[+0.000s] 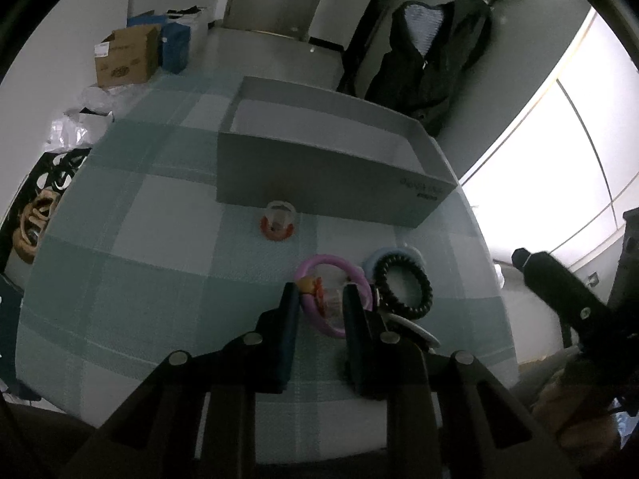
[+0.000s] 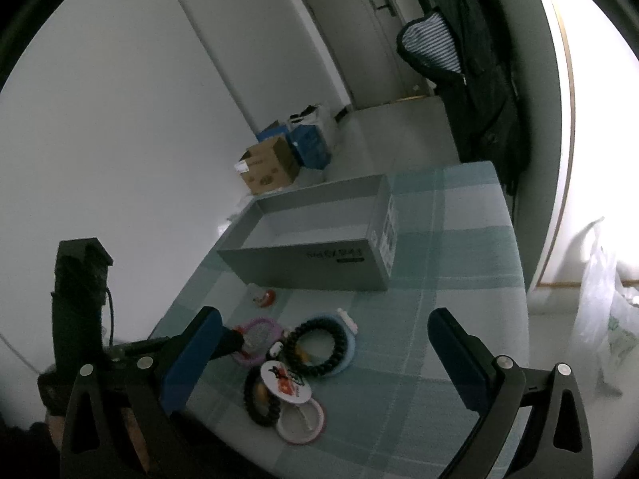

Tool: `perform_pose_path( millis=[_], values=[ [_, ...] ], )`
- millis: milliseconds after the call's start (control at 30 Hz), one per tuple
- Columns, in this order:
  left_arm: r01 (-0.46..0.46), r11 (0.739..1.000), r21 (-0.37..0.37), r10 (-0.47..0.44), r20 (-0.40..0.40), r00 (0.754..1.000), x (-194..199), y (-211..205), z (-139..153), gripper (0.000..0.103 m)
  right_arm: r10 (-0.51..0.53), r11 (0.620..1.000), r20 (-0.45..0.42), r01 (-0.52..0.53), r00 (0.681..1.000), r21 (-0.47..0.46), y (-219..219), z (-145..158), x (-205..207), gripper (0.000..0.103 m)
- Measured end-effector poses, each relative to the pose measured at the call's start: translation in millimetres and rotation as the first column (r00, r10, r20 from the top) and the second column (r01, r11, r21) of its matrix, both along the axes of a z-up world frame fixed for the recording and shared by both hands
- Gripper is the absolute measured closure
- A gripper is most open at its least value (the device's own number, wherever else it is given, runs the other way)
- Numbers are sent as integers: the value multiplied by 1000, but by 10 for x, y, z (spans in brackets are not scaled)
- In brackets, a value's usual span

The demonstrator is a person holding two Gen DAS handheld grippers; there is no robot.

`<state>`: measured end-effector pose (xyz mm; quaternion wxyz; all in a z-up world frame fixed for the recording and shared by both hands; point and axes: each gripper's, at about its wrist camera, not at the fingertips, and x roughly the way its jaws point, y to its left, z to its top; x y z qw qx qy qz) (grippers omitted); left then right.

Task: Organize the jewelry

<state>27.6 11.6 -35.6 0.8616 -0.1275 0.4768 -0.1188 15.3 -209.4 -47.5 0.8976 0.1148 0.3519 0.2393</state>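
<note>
The bracelets (image 2: 319,347) lie clustered on the table (image 2: 459,263) before the box (image 2: 311,263).

One grey open box (image 2: 319,257); two black beaded bracelets (image 2: 319,349) — one purple ring (image 2: 259,341), one blue ring (image 2: 343,359), one small red-based charm (image 2: 264,298), two cardboard boxes (image 2: 269,167).

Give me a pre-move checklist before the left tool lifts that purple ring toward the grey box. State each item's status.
1. Left tool straddles the purple ring: ok, its fingers sit either side of the ring's near part.
2. Firm grip on the ring: cannot tell, contact is not clearly visible.
3. Ring free of the black beaded bracelet: cannot tell, they lie very close together.
4. Grey box open with room inside: ok, its visible floor is bare.
5. Right tool out of the way: ok, open and holding nothing.
</note>
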Motion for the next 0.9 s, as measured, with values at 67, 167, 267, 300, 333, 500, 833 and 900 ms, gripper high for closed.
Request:
perform_pose_path(
  millis=[67, 167, 267, 300, 333, 500, 833, 900],
  values=[
    [-7, 1000, -29, 7, -5, 1000, 33, 50, 7, 87, 2, 1000, -5, -2, 1000, -1, 19, -7, 11, 0],
    [-26, 998, -61, 25, -16, 1000, 60, 168, 8, 101, 7, 1000, -16, -6, 1000, 8, 54, -16, 37, 0],
    [-57, 995, -84, 55, -34, 998, 78, 281, -37, 101, 17, 1000, -13, -17, 1000, 17, 115, -4, 51, 0],
    [-69, 993, -95, 66, -42, 997, 81, 323, -53, 101, 22, 1000, -11, -22, 1000, 17, 141, -1, 58, 0],
    [-84, 991, -102, 80, -47, 996, 90, 364, -67, 101, 29, 999, -9, -29, 1000, 15, 176, 4, 64, 0],
    [-129, 982, -136, 122, -59, 991, 80, 508, -56, 101, 71, 997, -9, -71, 997, 5, 358, -16, 117, 0],
    [-212, 962, -173, 197, -101, 975, 97, 802, -70, 100, 269, 963, -150, -267, 951, 35, 1026, -120, 490, 10],
    [-216, 964, -155, 201, -106, 974, 101, 828, -74, 100, 289, 957, -165, -291, 943, 14, 1168, -164, 517, 15]
  ],
)
